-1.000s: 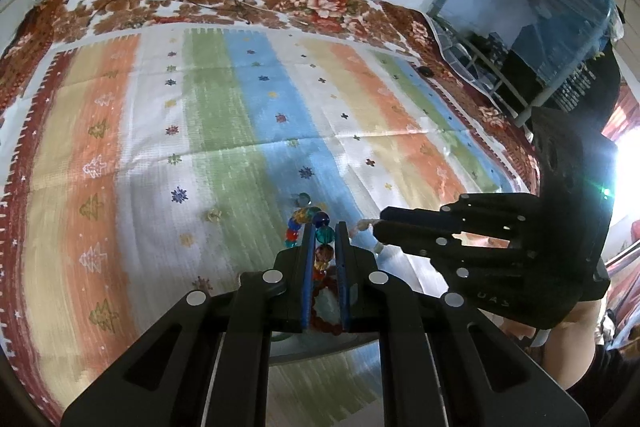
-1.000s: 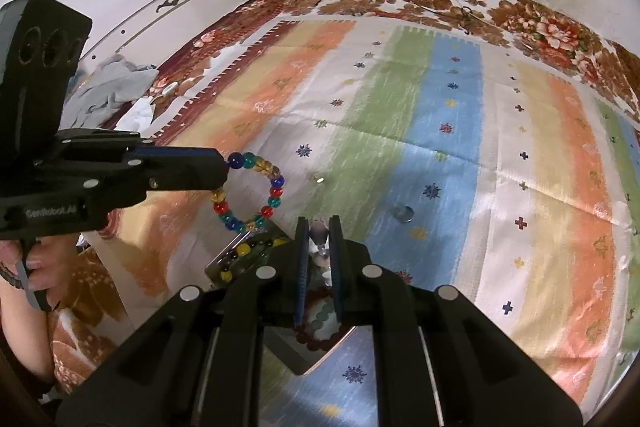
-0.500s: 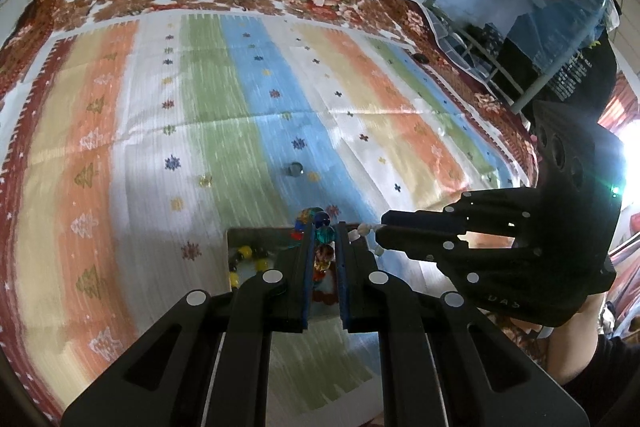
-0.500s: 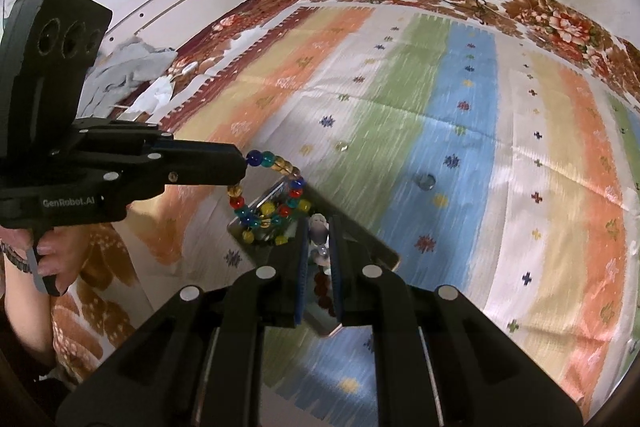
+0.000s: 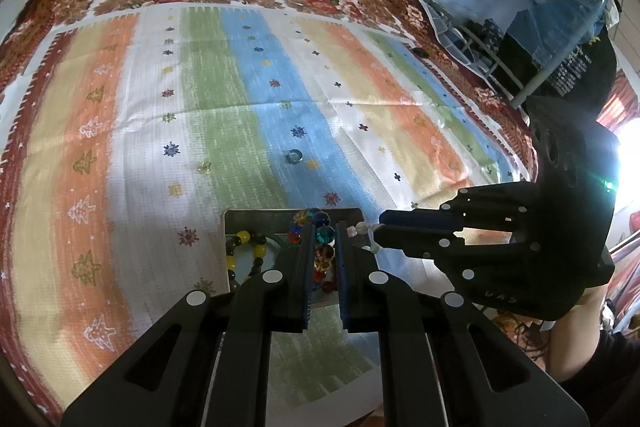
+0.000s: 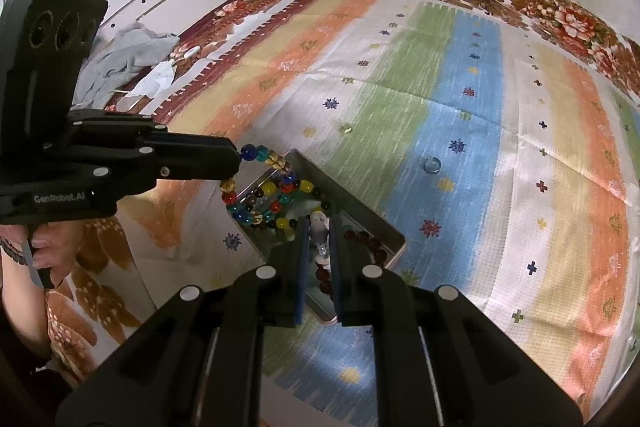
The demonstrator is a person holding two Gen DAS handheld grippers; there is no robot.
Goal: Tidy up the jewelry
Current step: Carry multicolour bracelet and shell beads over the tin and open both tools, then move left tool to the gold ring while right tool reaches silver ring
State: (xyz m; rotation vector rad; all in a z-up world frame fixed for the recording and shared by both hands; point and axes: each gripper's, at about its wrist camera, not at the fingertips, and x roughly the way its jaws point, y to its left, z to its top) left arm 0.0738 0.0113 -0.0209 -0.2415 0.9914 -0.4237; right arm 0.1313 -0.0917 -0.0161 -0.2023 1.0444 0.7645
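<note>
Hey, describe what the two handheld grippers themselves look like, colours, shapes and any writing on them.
Both are matte black plastic. The left gripper and right gripper have angular linkage arms with round silver rivets and blue-edged finger pads. The left unit's side reads "GenRobot.AI" in white, below a boxy black camera head with three round lenses. A bare hand grips its handle; no cables show.

Bare striped cloth (image 5: 248, 115) beyond tray (image 5: 256, 217), 2 tongs crowding above tray, ring (image 5: 294, 156) ahead

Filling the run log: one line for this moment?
left gripper: shut on multicolour bracelet | right gripper: shut on pale bracelet | both over tray
</note>
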